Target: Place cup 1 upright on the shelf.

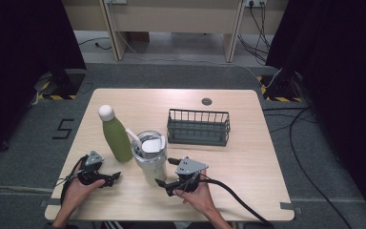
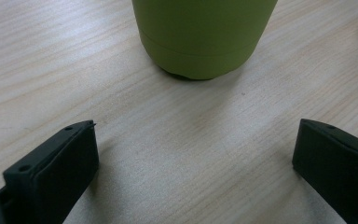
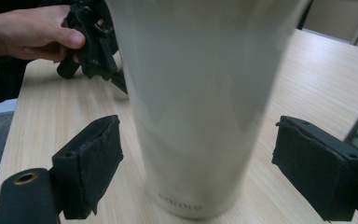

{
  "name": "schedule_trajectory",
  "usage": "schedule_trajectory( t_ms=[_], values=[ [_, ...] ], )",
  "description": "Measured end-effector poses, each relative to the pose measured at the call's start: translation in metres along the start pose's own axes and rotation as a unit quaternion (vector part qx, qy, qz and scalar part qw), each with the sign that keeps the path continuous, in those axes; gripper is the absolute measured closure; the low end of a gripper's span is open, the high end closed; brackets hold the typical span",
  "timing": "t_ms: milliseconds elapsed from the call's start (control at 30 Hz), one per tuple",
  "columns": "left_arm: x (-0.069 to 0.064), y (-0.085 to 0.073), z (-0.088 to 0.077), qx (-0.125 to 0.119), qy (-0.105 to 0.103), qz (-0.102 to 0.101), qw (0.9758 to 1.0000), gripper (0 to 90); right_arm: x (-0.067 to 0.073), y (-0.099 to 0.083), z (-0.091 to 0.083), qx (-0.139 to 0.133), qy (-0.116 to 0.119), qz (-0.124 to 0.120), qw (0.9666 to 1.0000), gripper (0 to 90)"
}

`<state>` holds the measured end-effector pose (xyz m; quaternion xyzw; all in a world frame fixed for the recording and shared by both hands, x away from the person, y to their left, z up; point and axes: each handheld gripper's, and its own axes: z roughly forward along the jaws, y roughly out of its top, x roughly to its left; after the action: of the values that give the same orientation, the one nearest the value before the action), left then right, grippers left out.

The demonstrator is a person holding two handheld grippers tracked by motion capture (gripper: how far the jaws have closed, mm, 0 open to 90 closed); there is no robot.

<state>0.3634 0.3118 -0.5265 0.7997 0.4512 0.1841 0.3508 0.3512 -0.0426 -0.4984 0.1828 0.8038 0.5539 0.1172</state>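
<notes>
Cream-white tumbler (image 1: pixel 149 160) stands upright near the front-middle of the worktop (image 1: pixel 248 157), long axis vertical, lidded mouth up w/ a white straw (image 1: pixel 134 136) leaning out toward the left. Right claw (image 1: pixel 165 173) sits just right of it, wide open, pointing left at the tumbler's lower body. Right gripper view gets in close: tumbler wall (image 3: pixel 200 102) rises between the two black jaws, clear gap each side, nothing pinched, and faint lettering near the base that the high view can't resolve. Same view catches the other hand (image 3: pixel 32 30) & its gripper farther off, beyond the cup.

Left claw (image 1: pixel 116 176) hovers low at the front-left, also spread wide, holding nothing. Left gripper view shows only the green bottle's base (image 2: pixel 203 42) planted on pale wood grain, ahead of the jaws and apart from them. High view gives the whole green bottle (image 1: pixel 115 134): upright, white cap on top, just left of the tumbler. Dark wire basket (image 1: pixel 198 127) sits behind, right of centre.
</notes>
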Motion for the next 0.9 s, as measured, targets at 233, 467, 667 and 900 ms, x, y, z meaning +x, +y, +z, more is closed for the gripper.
schedule_trajectory(
  t_ms=[233, 467, 667, 900],
  values=[
    [0.000, 0.000, 0.000, 0.000, 0.000, 0.000, 1.0000, 0.0, -0.001, 0.002, 0.014, -0.012, -0.001, 0.002, 0.9999, 14.6],
    [0.000, 0.000, 0.000, 0.000, 0.000, 0.000, 1.0000, 0.0, -0.002, 0.001, 0.026, -0.022, 0.000, 0.002, 0.9998, 11.1],
    [0.000, 0.000, 0.000, 0.000, 0.000, 0.000, 1.0000, 0.0, -0.002, 0.000, 0.032, -0.029, -0.001, -0.002, 0.9996, 9.6],
    [0.000, 0.000, 0.000, 0.000, 0.000, 0.000, 1.0000, 0.0, -0.003, -0.002, 0.039, -0.043, 0.003, 0.005, 0.9991, 8.9]
  ],
)
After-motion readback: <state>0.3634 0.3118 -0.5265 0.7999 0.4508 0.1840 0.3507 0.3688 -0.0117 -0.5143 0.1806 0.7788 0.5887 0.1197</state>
